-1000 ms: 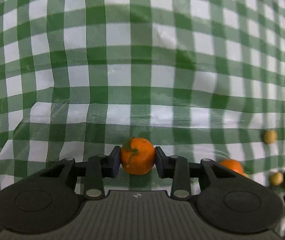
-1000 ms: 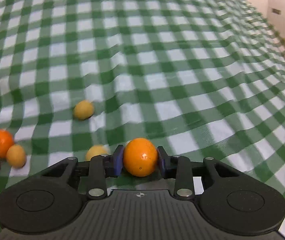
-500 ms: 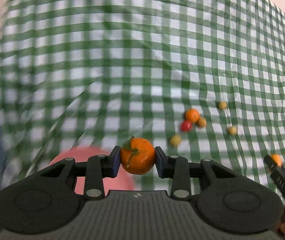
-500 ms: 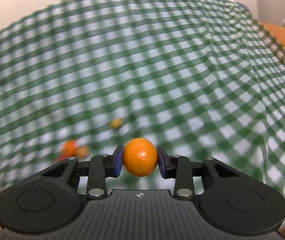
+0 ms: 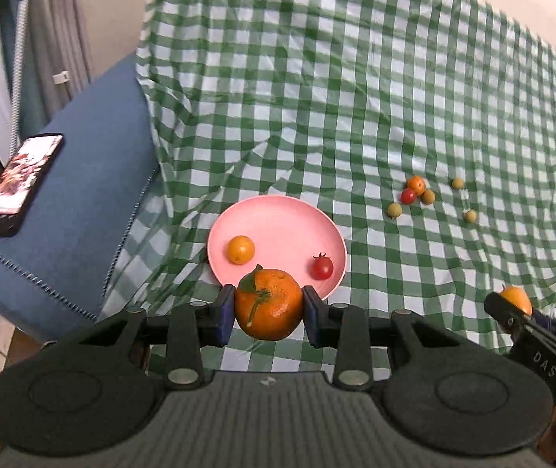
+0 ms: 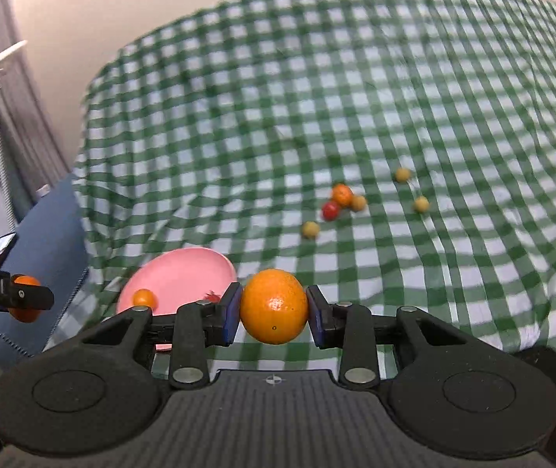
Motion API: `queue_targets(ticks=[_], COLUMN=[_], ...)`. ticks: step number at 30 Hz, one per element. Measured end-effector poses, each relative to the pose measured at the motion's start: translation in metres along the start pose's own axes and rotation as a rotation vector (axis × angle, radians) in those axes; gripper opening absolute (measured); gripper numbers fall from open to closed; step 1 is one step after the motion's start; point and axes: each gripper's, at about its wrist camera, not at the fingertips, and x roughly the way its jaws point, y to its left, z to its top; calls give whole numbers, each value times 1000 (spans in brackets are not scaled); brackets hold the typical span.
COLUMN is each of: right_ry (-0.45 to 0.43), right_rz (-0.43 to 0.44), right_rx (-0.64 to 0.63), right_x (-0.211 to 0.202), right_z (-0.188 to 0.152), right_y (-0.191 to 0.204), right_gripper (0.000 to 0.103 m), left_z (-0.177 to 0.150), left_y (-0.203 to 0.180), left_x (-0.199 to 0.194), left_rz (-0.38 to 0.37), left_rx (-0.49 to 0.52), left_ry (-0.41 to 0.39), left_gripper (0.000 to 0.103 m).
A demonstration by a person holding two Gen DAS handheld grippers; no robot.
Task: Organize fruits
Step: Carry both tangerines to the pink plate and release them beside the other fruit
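Right now we hold a round orange mandarin with a green stem and leaf [image 5: 269, 309] clamped between the blue pads of our left gripper [image 5: 269, 314], above the near rim of a shallow round pink plastic plate [image 5: 278, 230]. Our right gripper [image 6: 274, 309] is likewise clenched on a smooth, stemless orange fruit [image 6: 274, 306], its pads pressing both sides, and it hangs over the cloth just to the right of the plate. On the plate we see a small yellow-orange round fruit [image 5: 240, 249] at the left and a red cherry tomato with a dark calyx [image 5: 322, 266] at the right, well apart from each other. Beyond the plate, on the green-and-white checked tablecloth [image 5: 356, 89], lies a loose cluster: a small orange fruit [image 5: 416, 184] touching a red cherry tomato [image 5: 408, 195] and a dull yellow round fruit [image 5: 428, 196], with three more dull yellow ones scattered near them [image 5: 395, 209], [image 5: 458, 183], [image 5: 470, 216]. The cloth is rumpled and drapes over the far edge. To the left of it we see a blue padded cushion with stitched edging [image 5: 82, 195], and on that a black smartphone with a lit screen [image 5: 22, 183], a white cable running from its near end. The right-wrist view is somewhat blurred, so finer detail of the scattered fruit is unclear there.
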Motion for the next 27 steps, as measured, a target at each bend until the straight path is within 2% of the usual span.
queue_targets(ticks=[3,6,10,18,27], right_ry=[-55,-68,-101,-89,-62], right_rz=[5,19,43,56,58], right_rx=[-37,-100,-150,-186,-227], right_x=[-20,-29,-48,-63,-55], right_z=[4,5,-2,-8,-12], right_y=[10,24,40,54,66], right_gripper=[36,36,36,36,36], left_z=[-5,-10,-15,-36,-36], left_y=[8,12,19,31,43], left_x=[-19,-35,-48,-59,-51], left_rz=[-17,-28,-31,-28,-21], left_rx=[-23,-34,-57,-88,-110], left_ry=[-26,-77,-90,-79,-64], left_gripper=[40,40,40,40,40])
